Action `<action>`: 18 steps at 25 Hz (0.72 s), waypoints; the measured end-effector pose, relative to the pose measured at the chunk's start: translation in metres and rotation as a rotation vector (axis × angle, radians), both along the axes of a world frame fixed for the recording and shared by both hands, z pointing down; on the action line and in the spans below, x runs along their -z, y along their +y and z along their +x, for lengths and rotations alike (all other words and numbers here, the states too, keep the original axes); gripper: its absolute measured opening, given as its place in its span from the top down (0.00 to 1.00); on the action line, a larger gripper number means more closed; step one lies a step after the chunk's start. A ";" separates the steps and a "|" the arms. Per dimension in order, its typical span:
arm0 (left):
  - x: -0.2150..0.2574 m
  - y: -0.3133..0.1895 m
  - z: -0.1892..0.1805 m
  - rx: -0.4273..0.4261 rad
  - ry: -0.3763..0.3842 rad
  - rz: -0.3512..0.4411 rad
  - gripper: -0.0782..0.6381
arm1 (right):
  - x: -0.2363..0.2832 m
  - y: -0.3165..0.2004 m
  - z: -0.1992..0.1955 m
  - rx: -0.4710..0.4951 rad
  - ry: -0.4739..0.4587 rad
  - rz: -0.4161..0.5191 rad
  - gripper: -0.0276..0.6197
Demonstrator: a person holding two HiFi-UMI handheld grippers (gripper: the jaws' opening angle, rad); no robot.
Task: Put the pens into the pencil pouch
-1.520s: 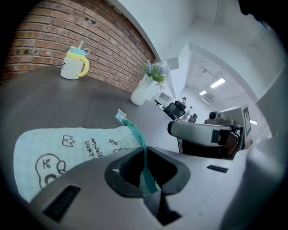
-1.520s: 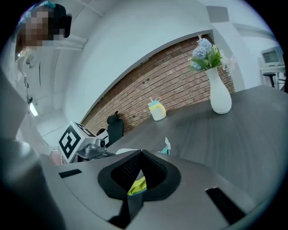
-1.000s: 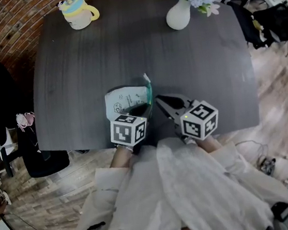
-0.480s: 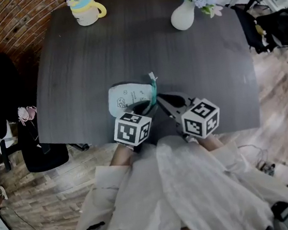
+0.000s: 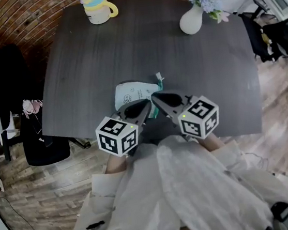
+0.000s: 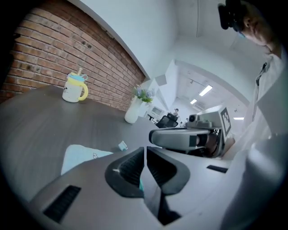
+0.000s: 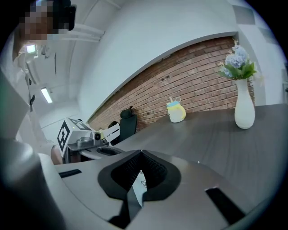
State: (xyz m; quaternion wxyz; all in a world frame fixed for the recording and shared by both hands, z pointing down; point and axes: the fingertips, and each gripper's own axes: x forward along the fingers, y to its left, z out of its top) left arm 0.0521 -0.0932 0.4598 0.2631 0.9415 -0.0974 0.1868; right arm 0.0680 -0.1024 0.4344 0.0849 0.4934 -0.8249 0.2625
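Pencil pouch (image 5: 133, 94) lies flat near the table's (image 5: 76, 68) front edge, with its teal zip edge just by both gripper tips. It looks like light, floppy fabric, so pinch the zip lip, not the body. Left gripper (image 5: 144, 105) is closing to a slit w/ a teal sliver showing in it; right gripper (image 5: 155, 97) is pinched fully together. 0 pens visible.

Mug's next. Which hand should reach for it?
Left. The mug stands at the table's far corner on the left gripper's side; the right gripper sits toward the vase. Left jaws are closing with nothing between them, the pouch lying below.
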 end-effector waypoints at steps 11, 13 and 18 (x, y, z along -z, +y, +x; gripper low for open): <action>0.015 -0.014 -0.050 0.196 0.026 0.086 0.88 | 0.006 0.000 -0.038 0.073 -0.012 0.043 0.95; 0.014 -0.014 -0.055 0.208 0.019 0.081 0.88 | 0.004 0.001 -0.042 0.084 -0.012 0.039 0.95; 0.010 -0.010 -0.058 0.211 0.009 0.068 0.88 | 0.001 0.004 -0.041 0.099 0.024 0.027 0.95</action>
